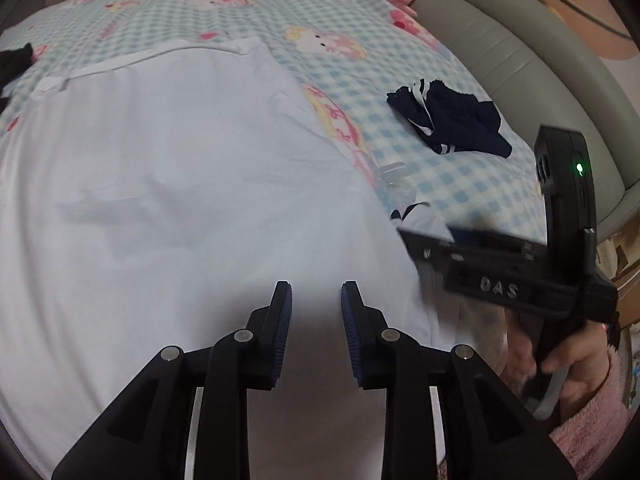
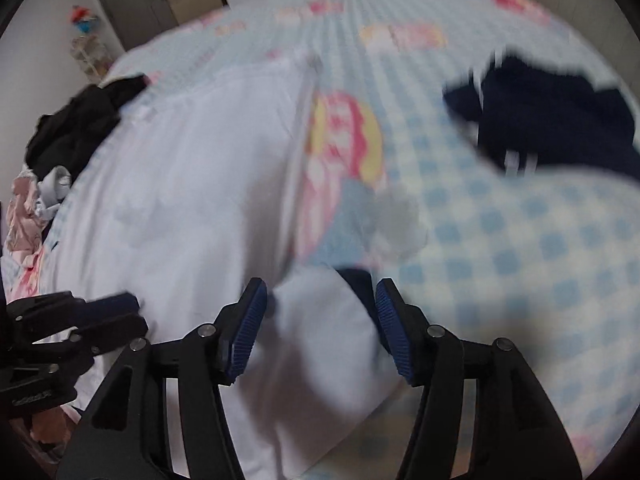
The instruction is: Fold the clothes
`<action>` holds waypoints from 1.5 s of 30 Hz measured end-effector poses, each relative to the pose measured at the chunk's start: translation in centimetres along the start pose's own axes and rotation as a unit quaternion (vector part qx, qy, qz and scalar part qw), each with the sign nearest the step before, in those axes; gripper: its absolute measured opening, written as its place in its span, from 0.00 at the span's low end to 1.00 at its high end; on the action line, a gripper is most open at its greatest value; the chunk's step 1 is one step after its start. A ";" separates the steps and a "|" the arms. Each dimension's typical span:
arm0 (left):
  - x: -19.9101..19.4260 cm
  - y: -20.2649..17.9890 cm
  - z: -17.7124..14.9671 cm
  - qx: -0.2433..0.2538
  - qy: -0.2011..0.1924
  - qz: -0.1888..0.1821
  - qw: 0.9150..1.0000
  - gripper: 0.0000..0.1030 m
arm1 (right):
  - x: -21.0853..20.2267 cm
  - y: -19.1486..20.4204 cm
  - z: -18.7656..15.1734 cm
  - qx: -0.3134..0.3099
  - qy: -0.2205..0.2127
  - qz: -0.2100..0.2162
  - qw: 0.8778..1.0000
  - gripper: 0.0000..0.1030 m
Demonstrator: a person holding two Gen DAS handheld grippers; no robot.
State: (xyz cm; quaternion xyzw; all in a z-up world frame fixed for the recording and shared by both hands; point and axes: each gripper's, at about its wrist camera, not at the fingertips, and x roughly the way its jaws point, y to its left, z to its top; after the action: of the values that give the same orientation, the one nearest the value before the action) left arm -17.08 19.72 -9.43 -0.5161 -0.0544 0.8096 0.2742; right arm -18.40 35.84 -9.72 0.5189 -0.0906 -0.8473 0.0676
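Observation:
A white garment (image 1: 180,184) lies spread flat on the checked bed sheet (image 1: 328,28). It also shows in the right wrist view (image 2: 192,184), which is blurred. My left gripper (image 1: 316,300) is open and empty, just above the garment's near part. My right gripper (image 2: 318,300) is open, its fingers either side of the garment's near right corner with a dark trim (image 2: 356,280). The right gripper also shows in the left wrist view (image 1: 416,236) at the garment's right edge. The left gripper shows at the lower left of the right wrist view (image 2: 128,312).
A navy garment with white stripes (image 1: 452,120) lies on the sheet to the right, also in the right wrist view (image 2: 552,120). Black clothes (image 2: 80,120) and pink clothes (image 2: 24,208) lie at the left edge. A grey padded headboard (image 1: 540,60) runs along the right.

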 end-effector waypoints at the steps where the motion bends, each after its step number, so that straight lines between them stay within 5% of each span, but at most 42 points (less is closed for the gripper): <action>1: 0.5 -0.1 0.2 0.000 0.003 0.000 1.000 0.27 | 0.5 -0.8 -0.4 0.019 0.011 0.024 0.999 0.36; 4: 2.0 -0.5 0.7 -0.005 0.009 -0.003 1.000 0.27 | -1.2 -1.1 -1.8 0.017 -0.019 0.050 0.998 0.08; 7: 2.3 -1.1 0.9 0.002 0.003 -0.003 1.000 0.27 | -4.6 -1.3 -2.7 0.023 -0.068 0.066 0.995 0.04; 11: 3.7 -0.7 0.5 -0.010 0.021 -0.025 0.999 0.31 | -9.2 -1.4 -3.9 0.037 -0.135 0.041 0.989 0.04; 14: 5.6 -0.4 0.4 -0.011 0.051 -0.018 0.998 0.31 | -6.0 -3.1 -4.8 0.059 -0.084 -0.015 0.995 0.04; 18: 2.2 -0.9 -0.1 -0.008 0.002 -0.026 1.000 0.31 | -3.0 -5.5 -6.5 0.117 -0.039 0.003 0.992 0.08; 22: -2.7 0.1 -2.4 -0.016 -0.053 -0.034 0.998 0.31 | -6.7 -6.6 -6.7 0.171 -0.113 0.006 0.979 0.36; 28: -5.5 3.8 -6.9 -0.055 -0.063 -0.033 0.996 0.31 | -10.0 -1.6 -7.2 0.093 -0.145 0.029 0.985 0.36; 30: -5.3 4.3 -7.5 -0.057 -0.060 -0.020 0.996 0.31 | -8.5 1.6 -7.4 0.049 -0.123 0.054 0.990 0.36; 34: -4.0 5.2 -8.5 -0.058 -0.027 0.031 0.997 0.31 | -3.1 6.6 -7.9 -0.011 -0.077 0.037 0.996 0.36; 37: -5.0 6.8 -9.8 -0.066 -0.013 0.047 0.997 0.31 | 0.1 6.7 -9.3 -0.024 -0.033 -0.023 0.999 0.33; 41: -8.0 8.8 -11.8 -0.082 -0.039 0.045 0.995 0.31 | -2.1 4.8 -10.0 0.003 -0.052 -0.025 0.998 0.32; 45: -9.4 9.5 -12.5 -0.103 -0.068 0.015 0.992 0.31 | -4.3 6.5 -11.1 -0.002 -0.084 0.020 0.996 0.33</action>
State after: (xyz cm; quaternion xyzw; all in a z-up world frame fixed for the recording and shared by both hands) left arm -6.99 4.61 -11.10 -0.4862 -0.1480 0.8369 0.2030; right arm -6.47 29.48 -9.48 0.4442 -0.1050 -0.8863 0.0780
